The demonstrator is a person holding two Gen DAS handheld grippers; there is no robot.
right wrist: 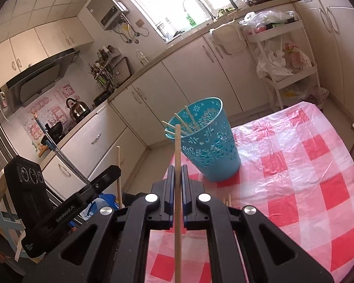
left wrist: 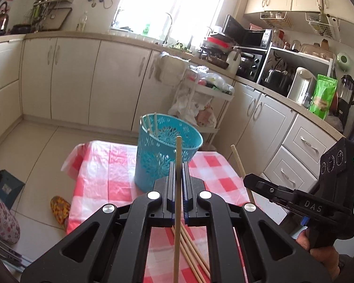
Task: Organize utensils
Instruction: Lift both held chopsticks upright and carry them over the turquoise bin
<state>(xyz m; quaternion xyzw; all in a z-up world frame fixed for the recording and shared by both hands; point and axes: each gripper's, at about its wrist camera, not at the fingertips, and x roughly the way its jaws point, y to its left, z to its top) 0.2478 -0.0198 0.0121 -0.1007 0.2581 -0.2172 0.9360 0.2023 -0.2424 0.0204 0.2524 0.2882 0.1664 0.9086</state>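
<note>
A teal perforated basket (left wrist: 164, 152) stands on the red-and-white checked tablecloth (left wrist: 210, 169); it also shows in the right wrist view (right wrist: 207, 143). A few wooden chopsticks (right wrist: 188, 119) lean inside it. My left gripper (left wrist: 179, 165) is shut on one wooden chopstick (left wrist: 178, 151), its tip just short of the basket rim. My right gripper (right wrist: 177, 167) is shut on another chopstick (right wrist: 177, 141), held upright before the basket. The right gripper and its chopstick (left wrist: 238, 165) appear at the right of the left wrist view. Several loose chopsticks (left wrist: 193, 257) lie on the cloth under the left gripper.
Cream kitchen cabinets (left wrist: 82, 80) line the far walls. A white trolley (left wrist: 207, 94) with plastic bags stands behind the table. A slipper (left wrist: 60, 210) lies on the floor at the table's left. The left gripper's body (right wrist: 59, 210) is at the left in the right wrist view.
</note>
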